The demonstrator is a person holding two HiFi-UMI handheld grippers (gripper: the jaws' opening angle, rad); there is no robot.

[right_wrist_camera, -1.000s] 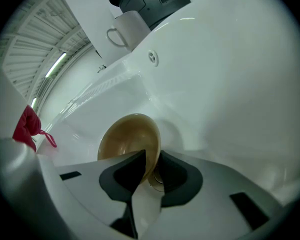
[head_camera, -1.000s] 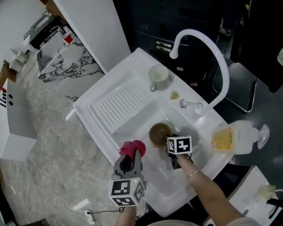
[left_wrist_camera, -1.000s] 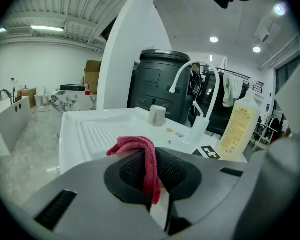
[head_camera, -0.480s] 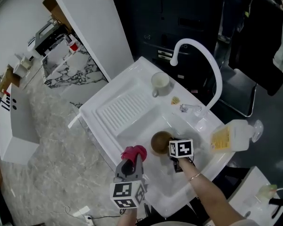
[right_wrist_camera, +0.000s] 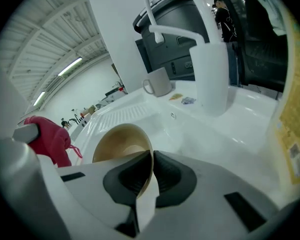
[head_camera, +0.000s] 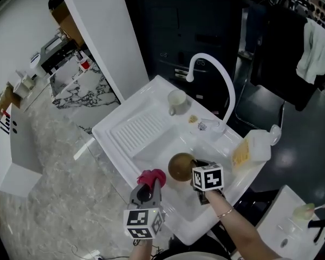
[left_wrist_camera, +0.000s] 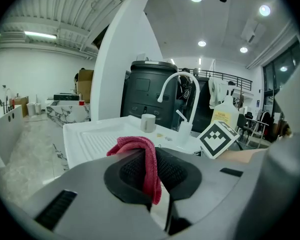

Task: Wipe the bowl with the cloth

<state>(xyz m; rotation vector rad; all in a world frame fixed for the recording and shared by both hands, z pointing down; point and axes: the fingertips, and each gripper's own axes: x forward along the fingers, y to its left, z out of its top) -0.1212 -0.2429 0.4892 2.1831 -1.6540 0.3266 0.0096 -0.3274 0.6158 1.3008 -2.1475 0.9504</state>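
Bowl [right_wrist_camera: 121,140] rim clamped between right gripper [right_wrist_camera: 151,160] fingers, just closed, cloth [left_wrist_camera: 136,145] pinched in left gripper [left_wrist_camera: 152,159] fingers, just beside bowl

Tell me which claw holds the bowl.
The right claw, its jaws just closed on the brown bowl's rim; the left claw grips the red cloth instead.

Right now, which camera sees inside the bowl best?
The right gripper view: the bowl is close, its inside facing the camera, its rim pinched between the fingers. The head view shows the bowl small, from above. The left gripper view does not show it.
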